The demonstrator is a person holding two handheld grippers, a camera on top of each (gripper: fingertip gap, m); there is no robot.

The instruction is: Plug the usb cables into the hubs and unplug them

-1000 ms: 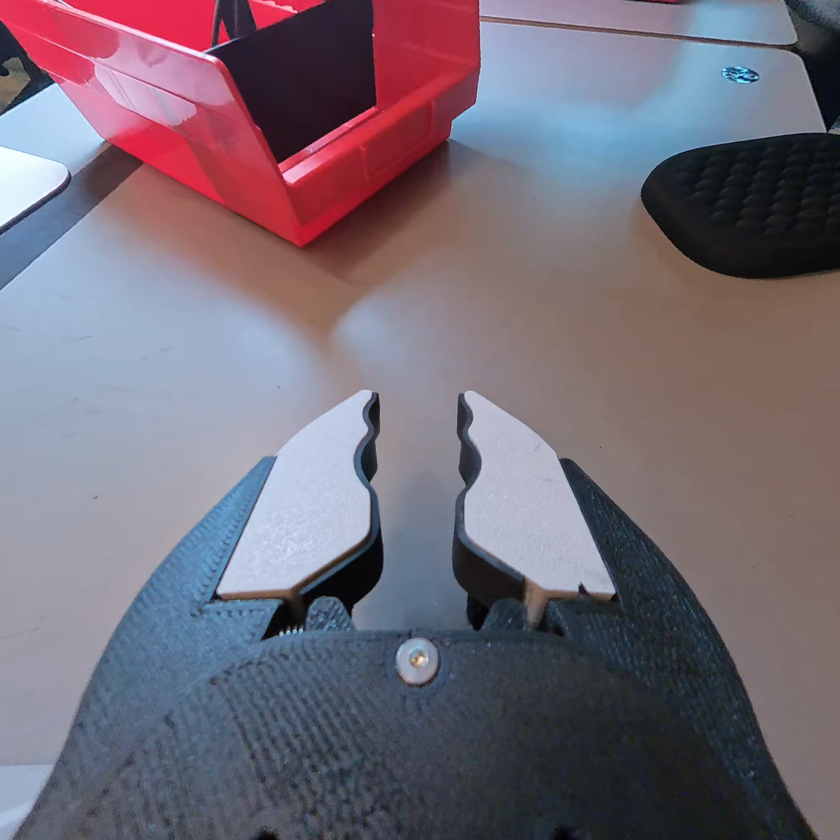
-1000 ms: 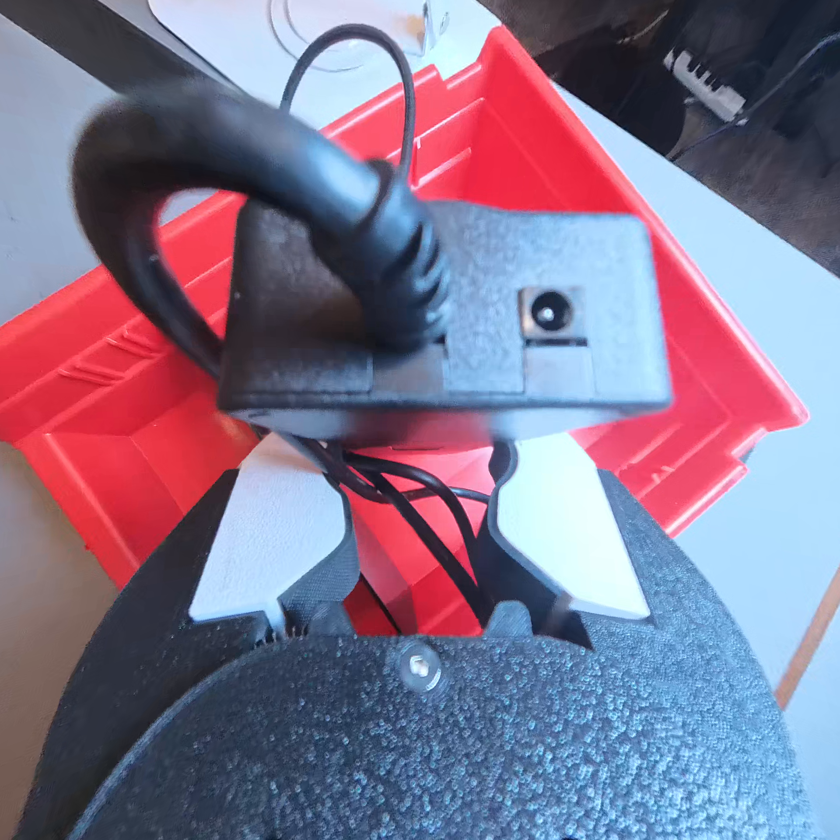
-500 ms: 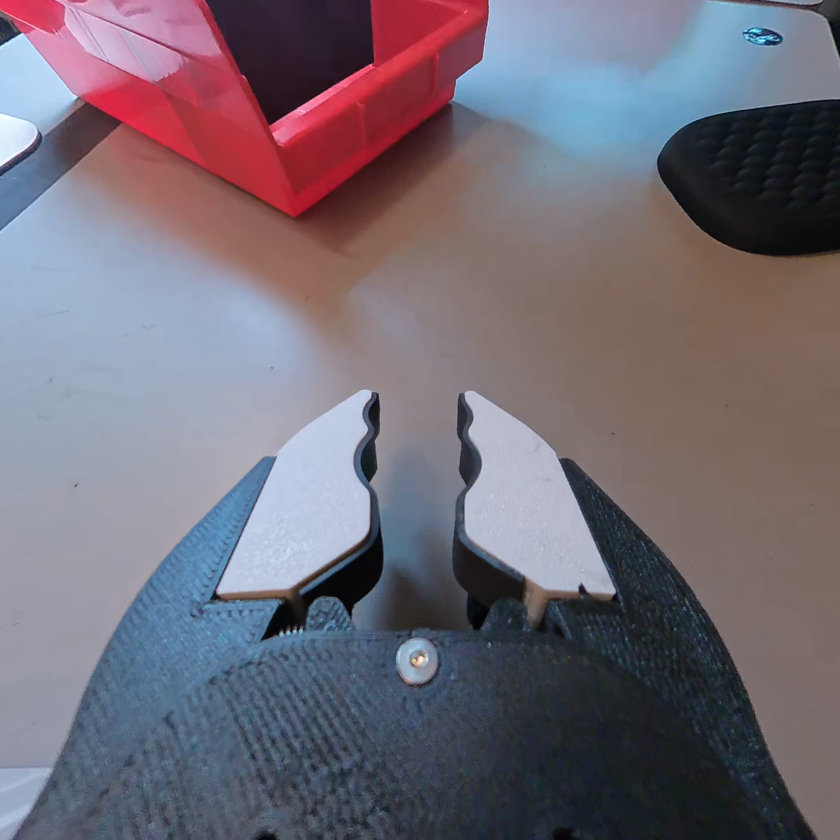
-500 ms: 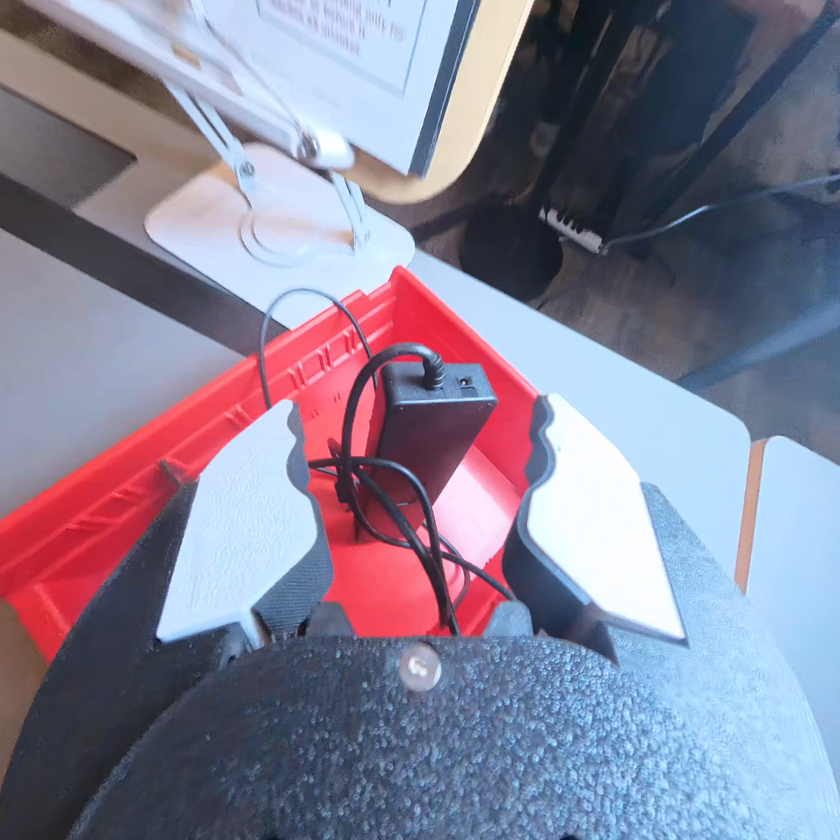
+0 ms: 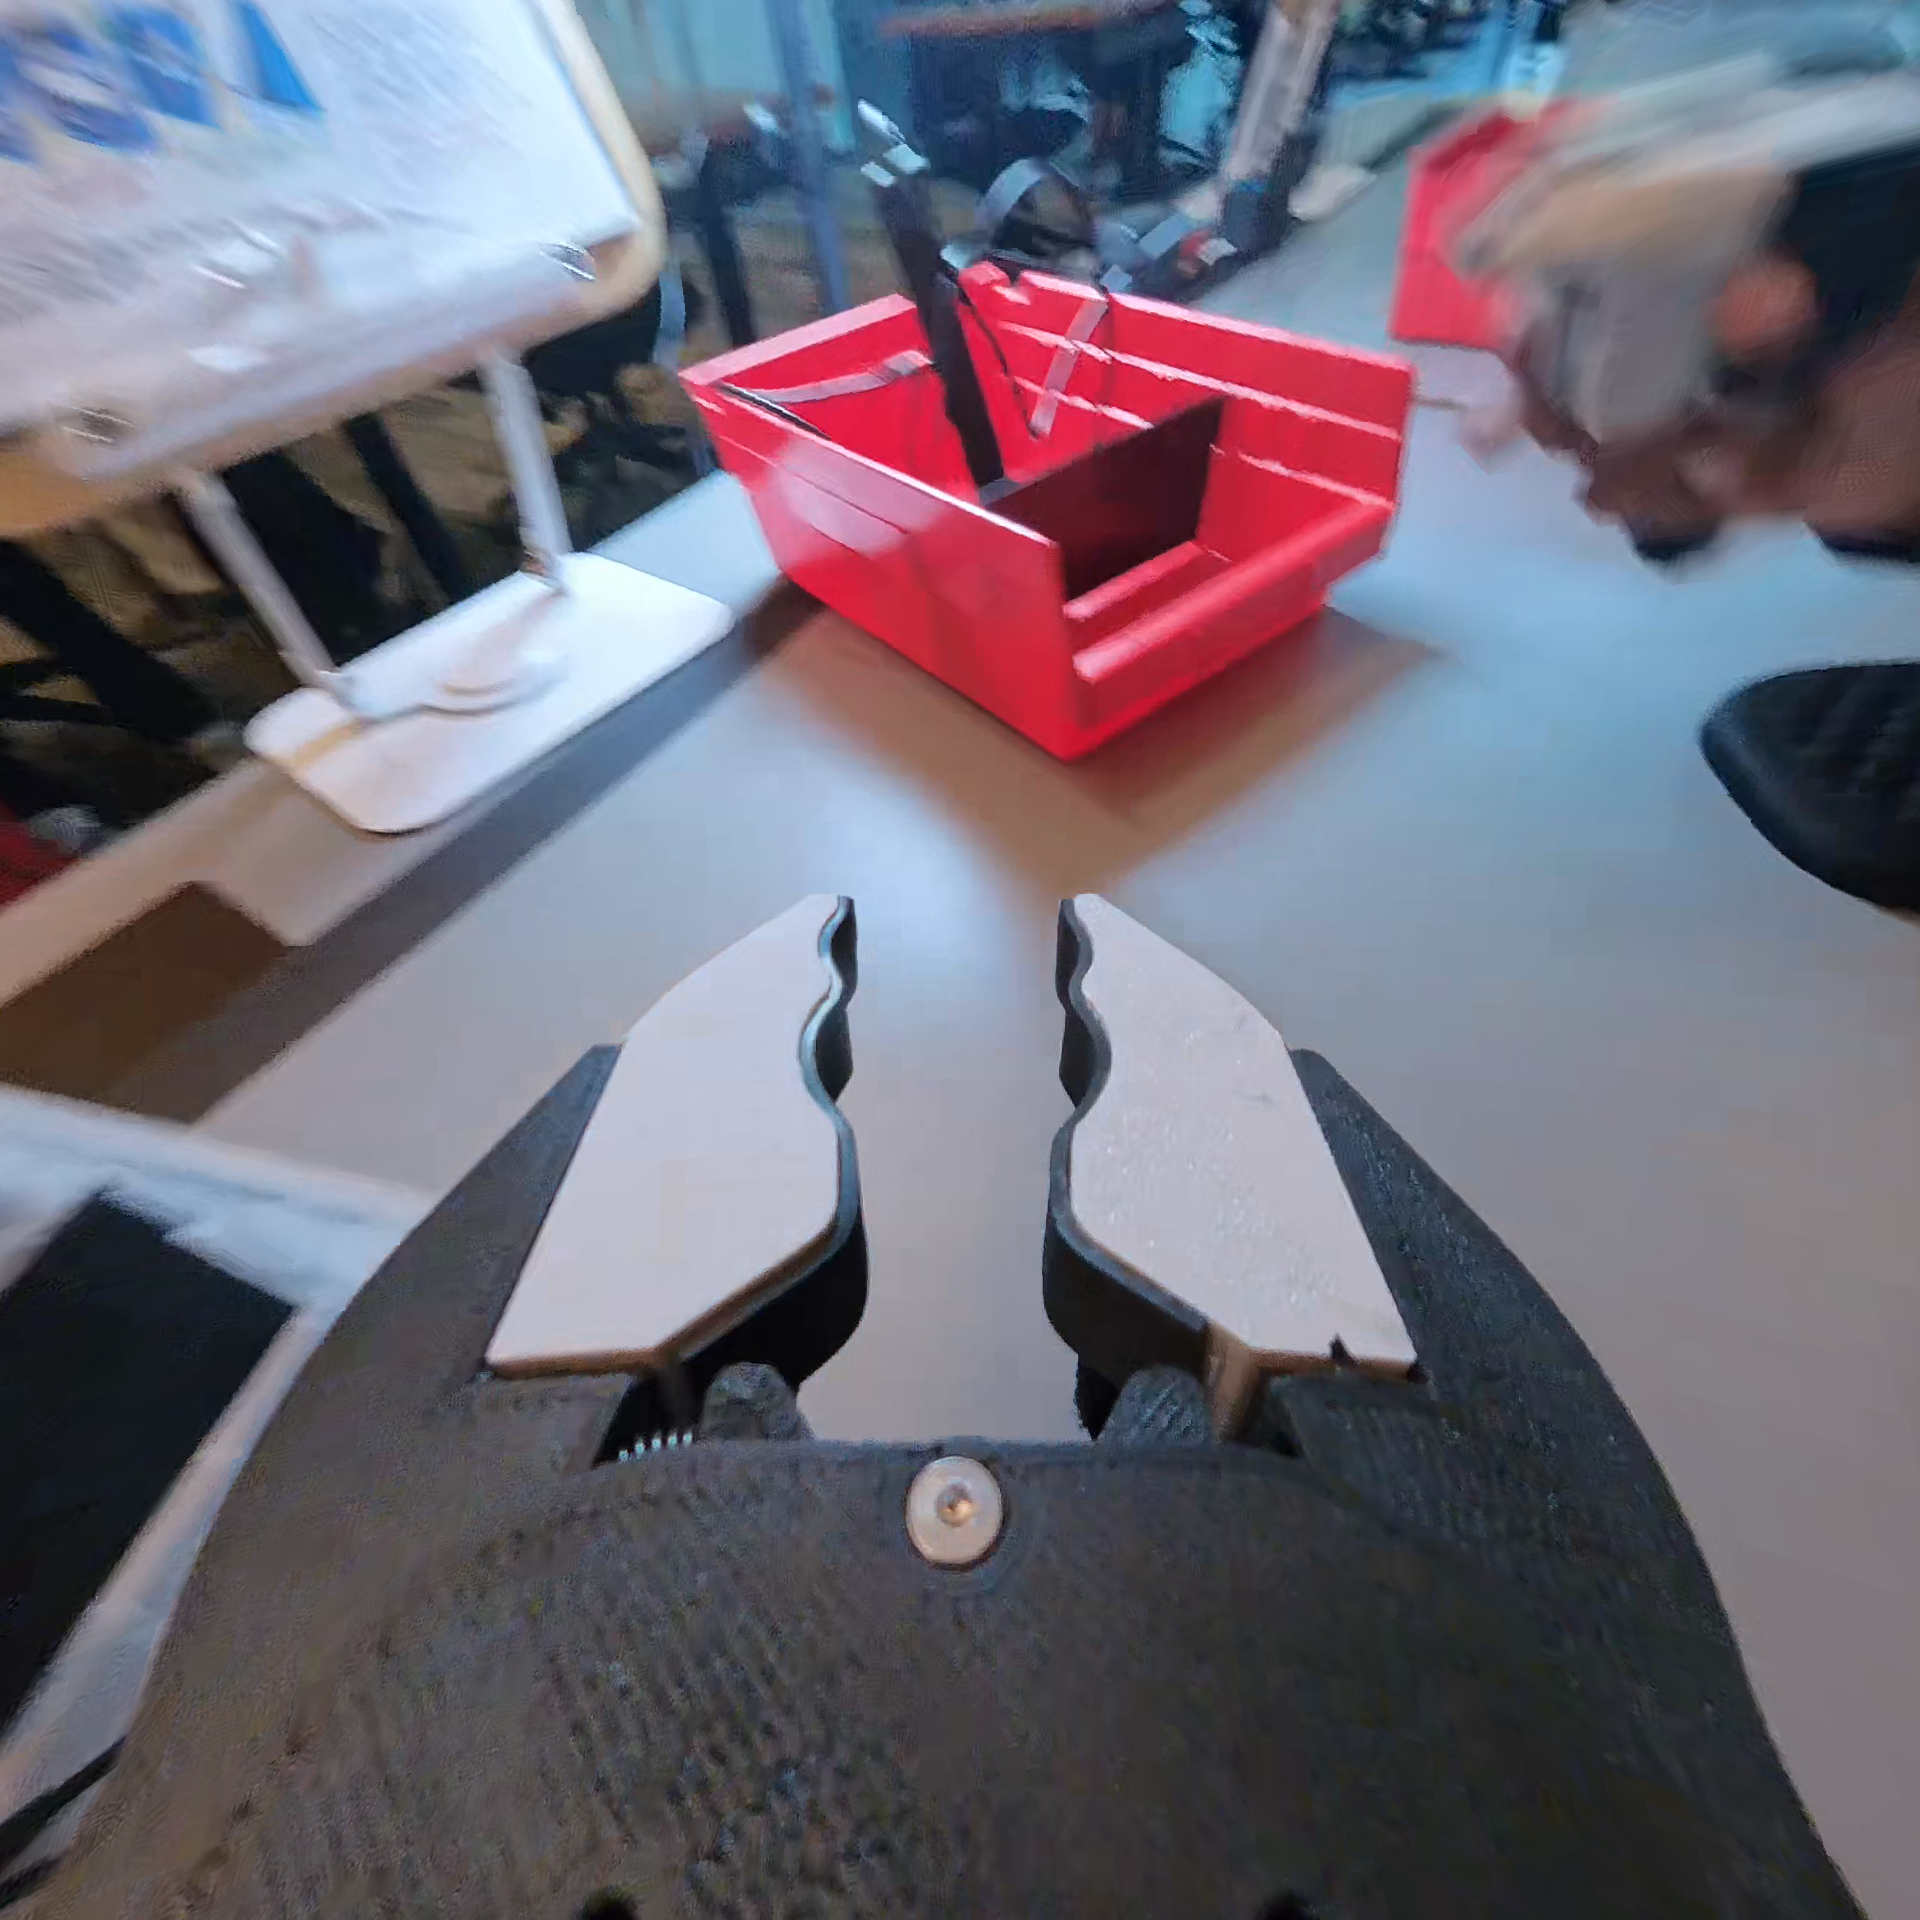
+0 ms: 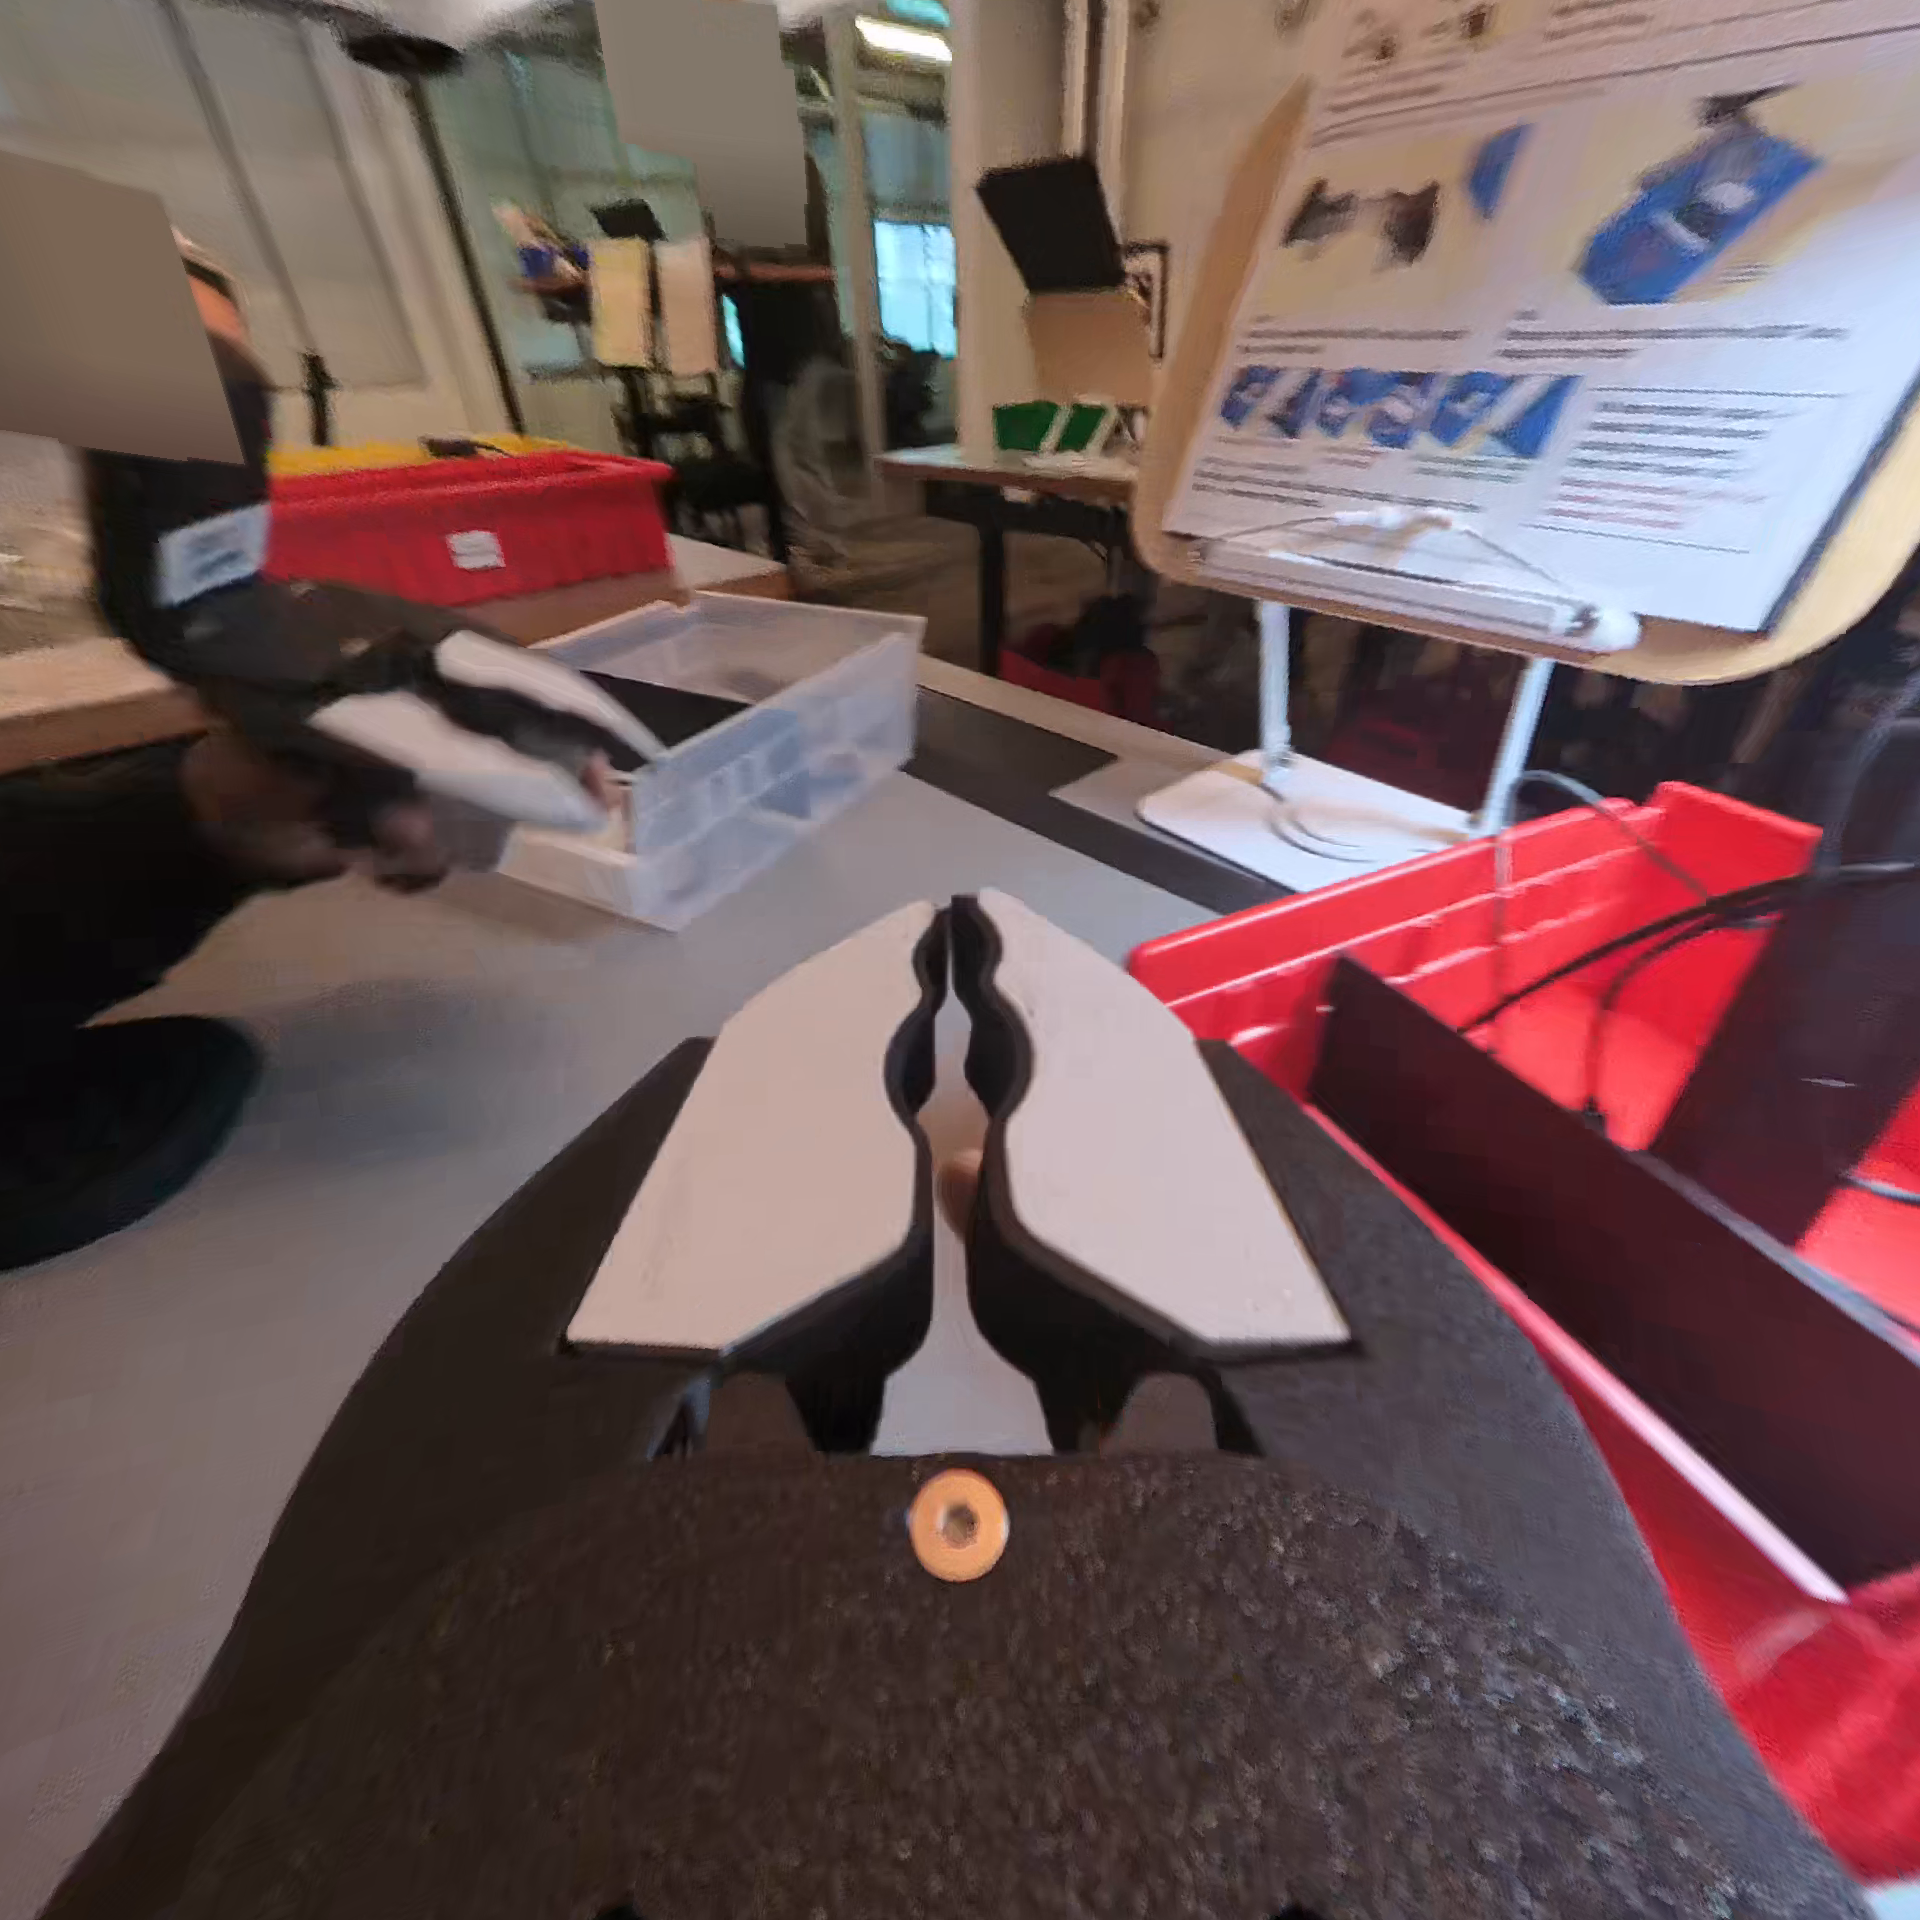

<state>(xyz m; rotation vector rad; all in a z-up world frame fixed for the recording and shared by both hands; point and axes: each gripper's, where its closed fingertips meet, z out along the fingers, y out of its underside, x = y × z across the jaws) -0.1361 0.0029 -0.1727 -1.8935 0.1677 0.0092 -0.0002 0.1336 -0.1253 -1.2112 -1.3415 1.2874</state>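
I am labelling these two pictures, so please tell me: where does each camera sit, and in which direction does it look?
Left wrist view: sits on the left gripper, open and empty, low above the grey table; it faces the red bin.
Right wrist view: sits on the right gripper, shut and empty; it faces across the table, toward a clear box.
Shared: the red bin, the white document stand, and each view shows the other gripper, blurred.

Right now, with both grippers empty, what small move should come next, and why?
Probably open the right gripper: its fingers are shut on nothing beside the red bin, where the black hub and cables sit. The left gripper is open.
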